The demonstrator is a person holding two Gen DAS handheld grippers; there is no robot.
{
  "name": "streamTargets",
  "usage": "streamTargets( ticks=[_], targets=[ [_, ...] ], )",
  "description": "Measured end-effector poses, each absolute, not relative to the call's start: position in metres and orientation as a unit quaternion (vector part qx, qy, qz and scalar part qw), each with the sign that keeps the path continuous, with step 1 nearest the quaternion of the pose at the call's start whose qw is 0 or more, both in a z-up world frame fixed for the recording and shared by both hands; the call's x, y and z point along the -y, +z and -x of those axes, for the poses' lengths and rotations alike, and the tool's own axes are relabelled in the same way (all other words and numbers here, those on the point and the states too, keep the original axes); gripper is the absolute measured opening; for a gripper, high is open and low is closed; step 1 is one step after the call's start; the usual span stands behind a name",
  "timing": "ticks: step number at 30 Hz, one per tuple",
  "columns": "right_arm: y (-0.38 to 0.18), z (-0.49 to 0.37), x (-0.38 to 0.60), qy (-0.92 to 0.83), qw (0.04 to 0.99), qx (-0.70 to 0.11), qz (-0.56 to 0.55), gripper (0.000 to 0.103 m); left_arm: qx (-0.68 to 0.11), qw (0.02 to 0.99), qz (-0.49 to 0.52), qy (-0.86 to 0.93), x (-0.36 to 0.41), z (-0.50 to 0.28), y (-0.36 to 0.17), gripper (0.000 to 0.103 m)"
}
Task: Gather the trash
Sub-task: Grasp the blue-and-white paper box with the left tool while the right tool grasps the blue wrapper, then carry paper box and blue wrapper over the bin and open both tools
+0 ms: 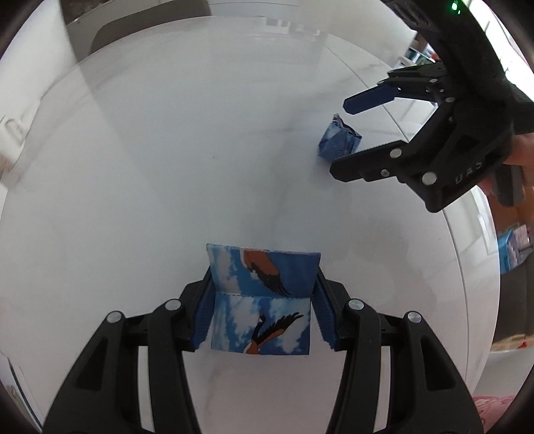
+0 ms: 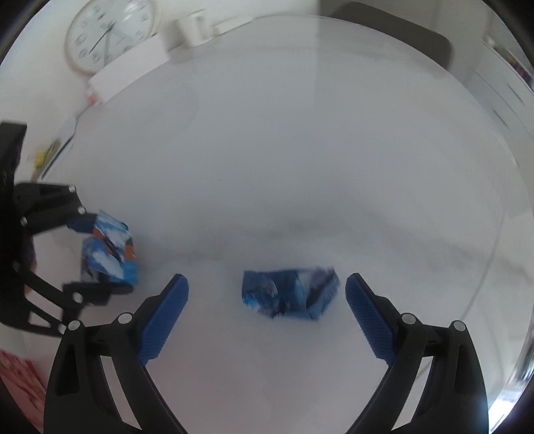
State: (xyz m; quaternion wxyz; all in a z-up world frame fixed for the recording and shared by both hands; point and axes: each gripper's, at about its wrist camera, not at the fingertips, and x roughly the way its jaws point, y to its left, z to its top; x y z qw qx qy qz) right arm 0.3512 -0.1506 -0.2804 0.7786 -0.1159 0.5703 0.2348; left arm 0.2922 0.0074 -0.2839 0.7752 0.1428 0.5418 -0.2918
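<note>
A flattened blue carton printed with clouds and birds (image 1: 263,300) is clamped between the pads of my left gripper (image 1: 263,297), above the white table (image 1: 167,167). In the right wrist view the same carton (image 2: 110,250) shows at the left, held in the left gripper (image 2: 93,253). A second, crumpled blue carton (image 1: 337,142) lies on the table. My right gripper (image 1: 343,137) stands open just over it, one finger on each side. In the right wrist view this crumpled carton (image 2: 290,293) lies blurred between the spread fingers of the right gripper (image 2: 267,290), untouched.
A round wall clock (image 2: 110,33) leans at the far left with a white box (image 2: 130,73) and a white mug (image 2: 193,26) next to it. A chair back (image 2: 400,36) stands beyond the table. The table's rim (image 1: 467,267) curves on the right.
</note>
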Motion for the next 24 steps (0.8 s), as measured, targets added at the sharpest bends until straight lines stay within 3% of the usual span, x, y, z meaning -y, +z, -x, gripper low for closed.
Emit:
streamTargets(
  ticks=[6,12,16,18,20,24],
  targets=[
    [-0.284,-0.361,0.155,0.274,0.753,-0.574,0.170,0.095,-0.532,0.787,-0.133,-0.283,-0.005,-0.295,-0.278,0.050],
    [-0.290,-0.365,0.163,0.243,0.756,-0.589,0.151,0.093,-0.532,0.791,-0.117,-0.280,-0.003,-0.305,-0.282,0.050],
    [-0.293,-0.365,0.161,0.198,0.772,-0.596,0.099,0.058,-0.533,0.791,-0.112,-0.279,0.001,-0.307,-0.282,0.050],
    [-0.294,-0.364,0.162,0.177,0.780,-0.593,0.089,0.051,-0.532,0.792,-0.113,-0.279,0.004,-0.308,-0.279,0.050],
    [-0.288,-0.361,0.165,0.165,0.791,-0.584,0.074,0.033,-0.531,0.793,-0.115,-0.277,0.005,-0.307,-0.279,0.050],
    [-0.284,-0.360,0.175,0.144,0.795,-0.587,0.048,0.030,-0.535,0.792,-0.111,-0.271,0.003,-0.305,-0.280,0.050]
  ],
)
